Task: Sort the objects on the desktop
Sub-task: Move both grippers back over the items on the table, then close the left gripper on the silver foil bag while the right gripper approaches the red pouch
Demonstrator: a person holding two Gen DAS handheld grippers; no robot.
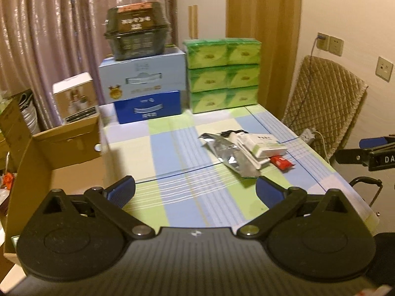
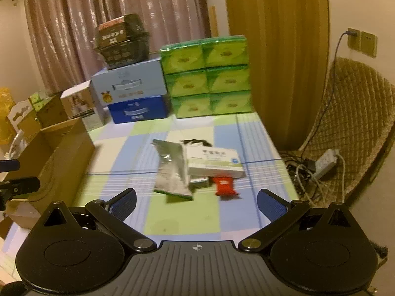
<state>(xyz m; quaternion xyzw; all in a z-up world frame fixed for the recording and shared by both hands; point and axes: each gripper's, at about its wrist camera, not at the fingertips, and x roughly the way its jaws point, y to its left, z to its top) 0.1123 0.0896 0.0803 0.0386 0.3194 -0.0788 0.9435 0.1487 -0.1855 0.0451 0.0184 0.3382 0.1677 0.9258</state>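
A small pile lies on the checked tablecloth: a silver foil pouch, a white medicine box, a red packet and a black item behind them. My left gripper is open and empty, above the table's near part, with the pile ahead to the right. My right gripper is open and empty, just short of the pile. The right gripper shows at the right edge of the left wrist view.
An open cardboard box stands at the table's left side. At the back stand green tissue packs, a pale blue carton, a dark blue box and a dark container. A padded chair and power strip are on the right.
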